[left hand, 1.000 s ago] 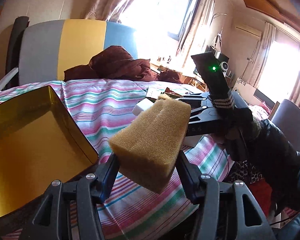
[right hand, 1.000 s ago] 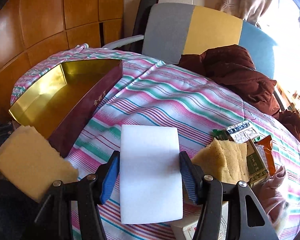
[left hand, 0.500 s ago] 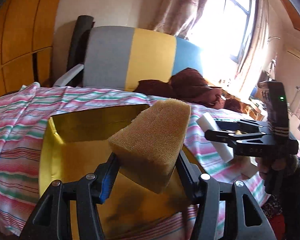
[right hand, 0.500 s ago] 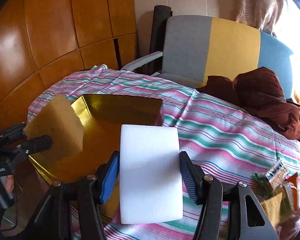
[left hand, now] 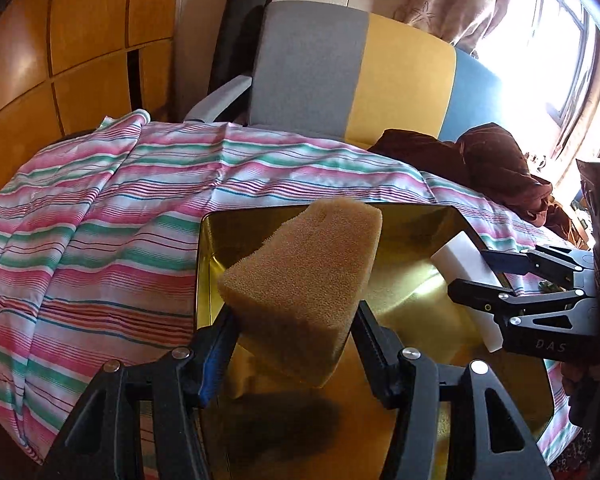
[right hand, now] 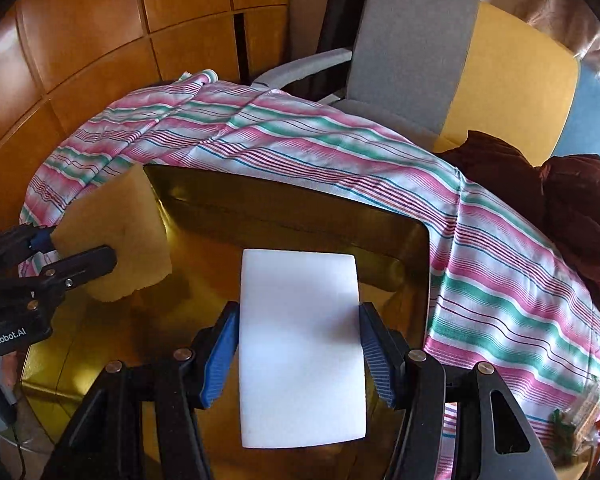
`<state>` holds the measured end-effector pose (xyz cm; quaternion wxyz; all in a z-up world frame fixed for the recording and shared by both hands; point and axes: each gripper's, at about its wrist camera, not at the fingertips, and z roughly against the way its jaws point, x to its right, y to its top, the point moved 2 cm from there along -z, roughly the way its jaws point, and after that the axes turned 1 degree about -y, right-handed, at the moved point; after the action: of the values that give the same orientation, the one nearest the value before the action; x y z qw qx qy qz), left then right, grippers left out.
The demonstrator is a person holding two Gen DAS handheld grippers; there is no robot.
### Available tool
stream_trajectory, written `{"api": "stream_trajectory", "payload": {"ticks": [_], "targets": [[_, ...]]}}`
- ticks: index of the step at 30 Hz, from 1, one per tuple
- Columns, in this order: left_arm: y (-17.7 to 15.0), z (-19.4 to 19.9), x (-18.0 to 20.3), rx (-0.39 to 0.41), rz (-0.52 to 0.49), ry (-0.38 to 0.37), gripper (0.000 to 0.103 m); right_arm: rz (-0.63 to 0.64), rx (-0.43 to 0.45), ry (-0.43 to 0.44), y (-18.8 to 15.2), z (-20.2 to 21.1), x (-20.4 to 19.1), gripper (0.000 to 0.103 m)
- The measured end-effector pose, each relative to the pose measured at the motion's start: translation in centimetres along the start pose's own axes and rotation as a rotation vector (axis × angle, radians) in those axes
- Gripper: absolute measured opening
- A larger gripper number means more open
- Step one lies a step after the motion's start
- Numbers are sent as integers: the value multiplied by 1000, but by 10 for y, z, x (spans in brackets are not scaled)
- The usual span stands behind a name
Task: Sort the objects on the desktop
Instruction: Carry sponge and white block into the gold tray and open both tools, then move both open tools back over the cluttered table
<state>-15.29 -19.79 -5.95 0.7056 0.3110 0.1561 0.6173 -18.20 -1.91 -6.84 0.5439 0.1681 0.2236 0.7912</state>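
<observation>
Left gripper (left hand: 296,344) clamped on a tan sponge (left hand: 300,292), held tilted above the gold tin tray (left hand: 416,220); sponge casts a dark shadow on the tray floor. Right gripper (right hand: 300,354) clamped on a flat white foam block (right hand: 302,344), also held over the tray, toward its right half. In the left wrist view the right gripper (left hand: 488,280) comes in from the right edge with the white block (left hand: 470,280) between its fingers; in the right wrist view the left gripper (right hand: 60,252) shows at left with the sponge (right hand: 116,236) near the tray's left corner. The two held items are apart, not touching. Cannot tell whether either touches the tray floor.

Tray sits on a counter covered with a pink, green and white striped cloth (left hand: 100,220). Behind it: a chair (left hand: 360,76) with grey, yellow and blue back panels, a dark brown garment (left hand: 496,160) bunched at the counter's far right, wood wall panels (right hand: 100,40) at left, curtain (left hand: 460,4) and bright window at upper right. Small snack packets (right hand: 576,412) lie on the cloth at lower right of the right wrist view, print too small to read.

Writing: "DAS" on the right gripper body, "GenRobot.AI" on the left gripper body.
</observation>
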Motion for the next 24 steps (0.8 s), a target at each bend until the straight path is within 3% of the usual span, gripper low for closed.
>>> {"api": "stream_trajectory", "payload": {"ticks": [8,12,17,24], "targets": [[15,-26,-14,-62,31,24,60,-34,-22,3,14,-22,2,62],[17,-26,-16,-57,41,15,66,-53,26,25,16,-17,2,69],[20,-21,-19,-45,58,11,66,-55,97,10,14,0,2,69],[21,2,-19,24,41,36,66,-114,206,15,-17,39,13,69]]}}
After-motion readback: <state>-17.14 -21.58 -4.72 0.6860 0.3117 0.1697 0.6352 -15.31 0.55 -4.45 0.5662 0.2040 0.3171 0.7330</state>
